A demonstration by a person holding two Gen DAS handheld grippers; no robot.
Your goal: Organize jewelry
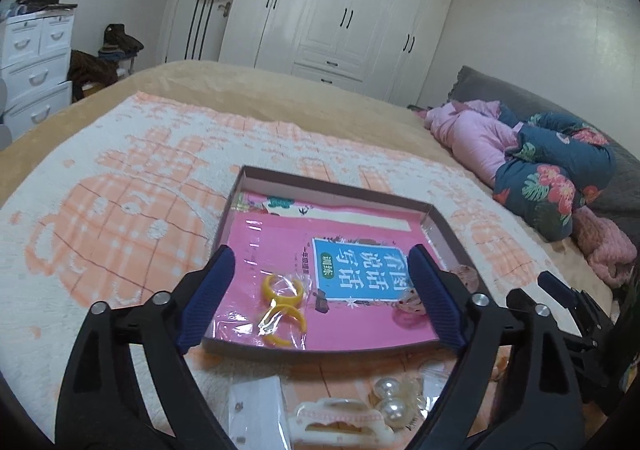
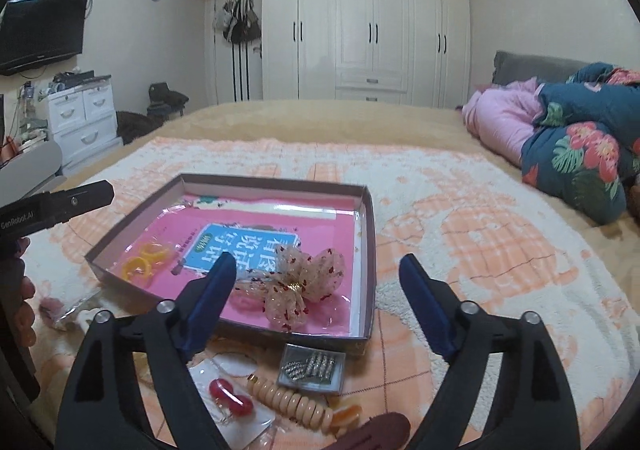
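Hovering over the bed blanket [image 2: 460,218], left gripper [image 1: 320,290] and right gripper [image 2: 316,290] both gaping wide, gripping nothing. Lying inside the shallow box [image 2: 370,218], on the pink book [image 2: 256,238]: bagged yellow rings [image 1: 282,304] left, sheer bow [image 2: 300,282] right. Waiting outside its near edge: pearl earrings [image 1: 386,398], red earrings [image 2: 230,396], spiral hair tie [image 2: 292,402], rhinestone clip [image 2: 312,368].

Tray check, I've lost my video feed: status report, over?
Left gripper and right gripper open, empty. Tray holds yellow rings and bow. Jewelry waiting outside. Nothing blocking.
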